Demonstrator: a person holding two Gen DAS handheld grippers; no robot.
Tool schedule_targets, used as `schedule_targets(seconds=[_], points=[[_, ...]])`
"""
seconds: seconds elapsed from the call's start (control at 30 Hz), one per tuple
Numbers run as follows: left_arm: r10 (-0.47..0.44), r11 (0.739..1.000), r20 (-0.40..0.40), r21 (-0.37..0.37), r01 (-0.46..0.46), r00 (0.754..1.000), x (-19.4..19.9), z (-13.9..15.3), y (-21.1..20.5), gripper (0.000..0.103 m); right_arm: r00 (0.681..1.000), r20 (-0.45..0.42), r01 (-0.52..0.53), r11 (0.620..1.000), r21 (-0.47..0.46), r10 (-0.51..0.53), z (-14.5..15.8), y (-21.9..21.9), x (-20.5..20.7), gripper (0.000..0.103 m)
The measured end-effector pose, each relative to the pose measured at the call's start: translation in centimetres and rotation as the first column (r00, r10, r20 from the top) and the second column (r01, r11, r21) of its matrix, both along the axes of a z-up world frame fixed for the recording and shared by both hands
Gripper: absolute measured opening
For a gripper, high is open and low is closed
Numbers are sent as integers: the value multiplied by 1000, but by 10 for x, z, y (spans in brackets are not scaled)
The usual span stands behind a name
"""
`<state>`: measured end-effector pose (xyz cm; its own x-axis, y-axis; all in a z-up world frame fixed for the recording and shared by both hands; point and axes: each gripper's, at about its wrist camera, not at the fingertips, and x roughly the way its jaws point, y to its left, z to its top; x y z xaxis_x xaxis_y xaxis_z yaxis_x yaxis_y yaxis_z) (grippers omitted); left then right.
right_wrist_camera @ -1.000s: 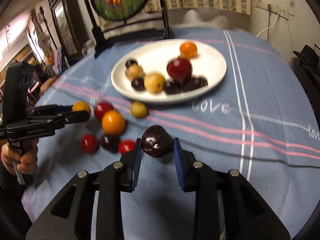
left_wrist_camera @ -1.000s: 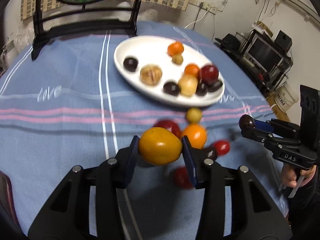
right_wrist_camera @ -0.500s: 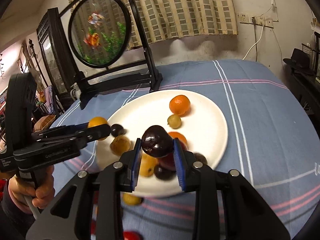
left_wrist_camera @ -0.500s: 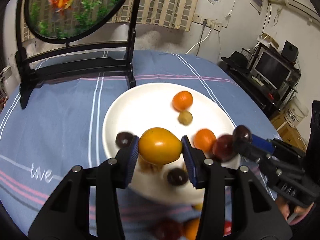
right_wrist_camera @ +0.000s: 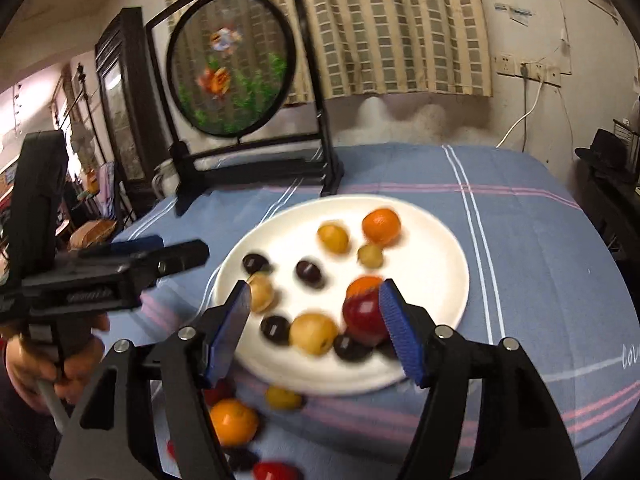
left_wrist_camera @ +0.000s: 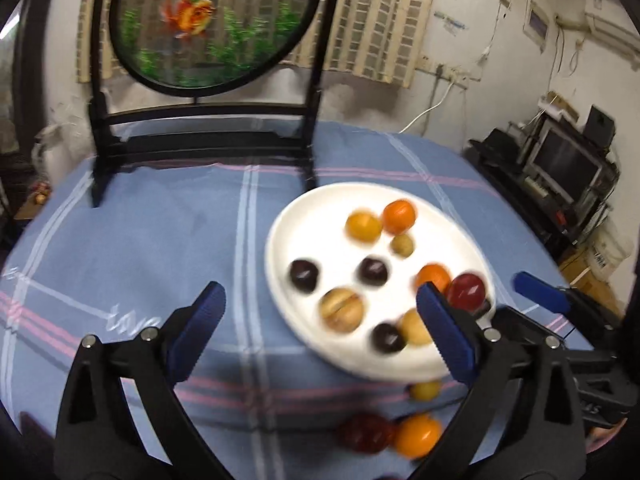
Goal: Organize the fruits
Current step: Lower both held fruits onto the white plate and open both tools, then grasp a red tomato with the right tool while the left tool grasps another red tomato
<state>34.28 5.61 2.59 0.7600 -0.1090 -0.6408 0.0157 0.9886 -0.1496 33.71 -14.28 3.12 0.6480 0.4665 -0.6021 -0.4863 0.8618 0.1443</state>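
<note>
A white oval plate (left_wrist_camera: 308, 216) (right_wrist_camera: 440, 236) on the blue striped cloth holds several fruits. Among them are the yellow-orange fruit (left_wrist_camera: 363, 227) (right_wrist_camera: 333, 239) and a dark plum (left_wrist_camera: 373, 271) (right_wrist_camera: 309, 271) near the middle. My left gripper (left_wrist_camera: 320, 324) is open and empty, just left of the plate's near edge. My right gripper (right_wrist_camera: 316, 328) is open and empty above the plate's near side. Loose fruits lie on the cloth in front of the plate: an orange (left_wrist_camera: 418, 434) (right_wrist_camera: 233, 422), a red one (left_wrist_camera: 366, 432) and a small yellow one (left_wrist_camera: 425, 390) (right_wrist_camera: 283, 398).
A black stand with a round fish-pattern screen (left_wrist_camera: 208, 20) (right_wrist_camera: 230, 68) stands at the back of the table. The table edge drops off at the right, toward a shelf with a TV (left_wrist_camera: 568, 168). Each gripper shows in the other's view, the left gripper (right_wrist_camera: 100, 272) and the right gripper (left_wrist_camera: 560, 320).
Both grippers have opened and let go: the yellow-orange fruit and the dark plum now lie on the plate. Both grippers have drawn back toward the near edge.
</note>
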Motion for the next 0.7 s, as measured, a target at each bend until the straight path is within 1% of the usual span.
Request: schedule_targets(seconds=[0.13, 0.2, 0.3, 0.33, 0.37, 0.47, 0.7], points=[[12, 998, -24, 55, -11, 1000, -29, -14, 6, 99, 997, -43, -74, 994, -83, 71, -16, 2, -30, 67], [25, 995, -27, 94, -23, 999, -41, -24, 9, 99, 994, -59, -103, 989, -109, 97, -23, 2, -39, 67], [23, 992, -44, 125, -17, 999, -61, -38, 15, 99, 986, -85, -160, 965, -208, 145, -39, 6, -54, 67], [25, 992, -48, 124, -19, 999, -65, -39, 16, 98, 985, -83, -164, 959, -233, 148, -42, 7, -56, 66], [26, 993, -52, 117, -20, 998, -69, -42, 18, 98, 985, -86, -170, 952, -254, 152, -45, 9, -59, 60], [22, 996, -75, 92, -15, 997, -76, -46, 26, 98, 979, -124, -189, 949, -254, 162, -50, 9, -57, 55], [42, 999, -81, 33, -39, 996, -77, -44, 35, 98, 973, -160, -202, 944, -261, 164, -57, 11, -54, 50]])
